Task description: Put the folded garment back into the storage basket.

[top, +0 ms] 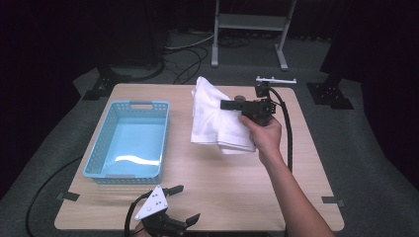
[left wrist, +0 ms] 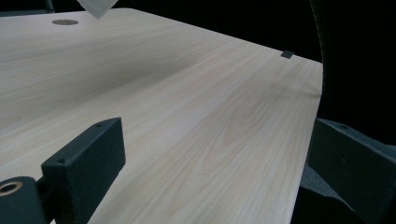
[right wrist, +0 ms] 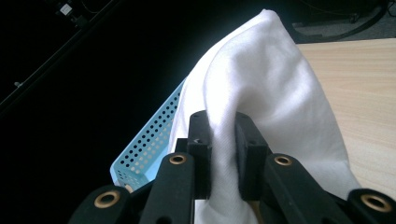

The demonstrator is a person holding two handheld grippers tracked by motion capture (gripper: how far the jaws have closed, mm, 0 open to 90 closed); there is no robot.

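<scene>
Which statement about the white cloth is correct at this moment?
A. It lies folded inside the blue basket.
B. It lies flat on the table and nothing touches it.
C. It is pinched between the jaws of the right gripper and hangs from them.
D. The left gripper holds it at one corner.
C: in the right gripper view, the right gripper has its jaws closed on a fold of the white cloth, which hangs beside the blue basket.

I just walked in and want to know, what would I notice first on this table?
The big white cloth, pinched and lifted over the middle of the table by the right tool. Next, the bright blue basket on the left side, with the left tool open near the front edge.
</scene>
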